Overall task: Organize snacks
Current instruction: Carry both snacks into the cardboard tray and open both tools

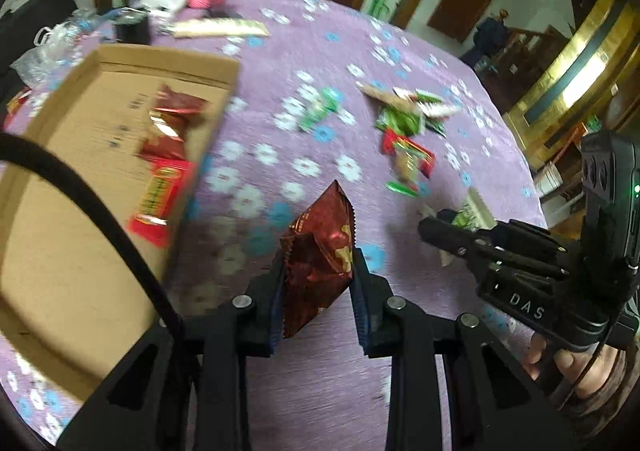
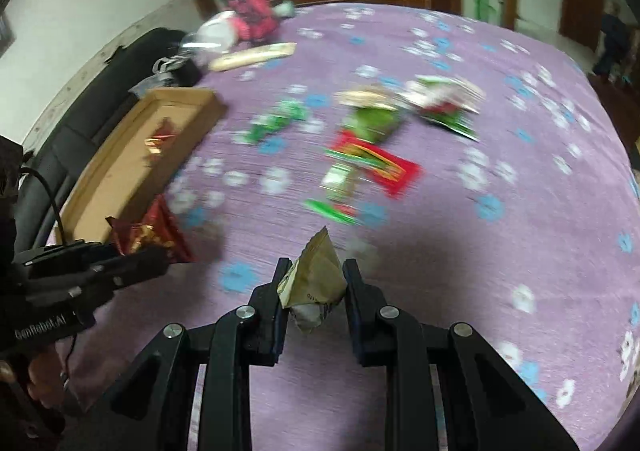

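Carry step under way. Left tongs (image 1: 318, 271) pinch a dark red snack packet (image 1: 320, 247), held clear of the purple flowered table (image 1: 312, 51). Right tongs (image 2: 314, 283) clamp a tan packet (image 2: 316, 275). Cardboard box (image 1: 52, 211) lies left of both tongs, red packets already inside. Next: swing each load over the box rim, then release.

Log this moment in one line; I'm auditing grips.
left gripper: holds dark red packet | right gripper: holds tan packet | box: partly filled
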`<state>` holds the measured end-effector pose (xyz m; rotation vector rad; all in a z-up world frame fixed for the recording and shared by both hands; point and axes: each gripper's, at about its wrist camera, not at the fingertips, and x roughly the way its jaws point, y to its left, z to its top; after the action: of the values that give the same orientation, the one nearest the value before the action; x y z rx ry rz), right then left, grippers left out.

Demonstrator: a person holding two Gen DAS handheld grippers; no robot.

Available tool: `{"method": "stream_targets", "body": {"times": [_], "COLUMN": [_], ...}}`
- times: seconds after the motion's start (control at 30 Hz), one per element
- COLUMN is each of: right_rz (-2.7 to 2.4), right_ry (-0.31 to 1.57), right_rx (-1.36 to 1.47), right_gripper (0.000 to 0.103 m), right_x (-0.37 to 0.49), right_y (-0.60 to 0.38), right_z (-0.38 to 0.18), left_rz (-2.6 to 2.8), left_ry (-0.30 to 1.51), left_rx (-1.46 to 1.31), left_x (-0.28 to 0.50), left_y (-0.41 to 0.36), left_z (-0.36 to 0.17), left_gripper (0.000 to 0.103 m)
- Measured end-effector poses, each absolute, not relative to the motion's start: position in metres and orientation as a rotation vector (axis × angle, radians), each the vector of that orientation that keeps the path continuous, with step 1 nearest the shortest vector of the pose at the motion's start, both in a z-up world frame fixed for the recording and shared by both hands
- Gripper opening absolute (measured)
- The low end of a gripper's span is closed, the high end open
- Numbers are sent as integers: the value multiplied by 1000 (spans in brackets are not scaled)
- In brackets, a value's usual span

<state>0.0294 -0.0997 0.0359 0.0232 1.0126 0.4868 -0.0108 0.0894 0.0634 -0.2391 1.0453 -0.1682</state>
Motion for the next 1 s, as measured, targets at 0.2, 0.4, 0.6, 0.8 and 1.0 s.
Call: {"method": "stream_targets", "body": {"times": [0.2,0.4,0.6,0.8,1.0], "right_rz": [633,747,774,727,684], "right_ry": [1005,1013,1028,1040,987], "right_rx": [22,-22,-83,-154,-223], "right_gripper": [24,24,25,32,47], "right_x": [36,47,57,64,62], "right_y": [-25,62,114,131,127], "right_z": [52,55,45,34,42], "left_rz": [-38,125,199,245,295], "left_ry": [984,1013,1043,1044,1000], "left_rx": [-302,-346,-356,-277,-194], "left_x": [-16,0,10,10,6], "left_y": [163,234,264,263,256], "left_z": [77,69,57,55,60], "left_gripper": [31,31,31,33,46]}}
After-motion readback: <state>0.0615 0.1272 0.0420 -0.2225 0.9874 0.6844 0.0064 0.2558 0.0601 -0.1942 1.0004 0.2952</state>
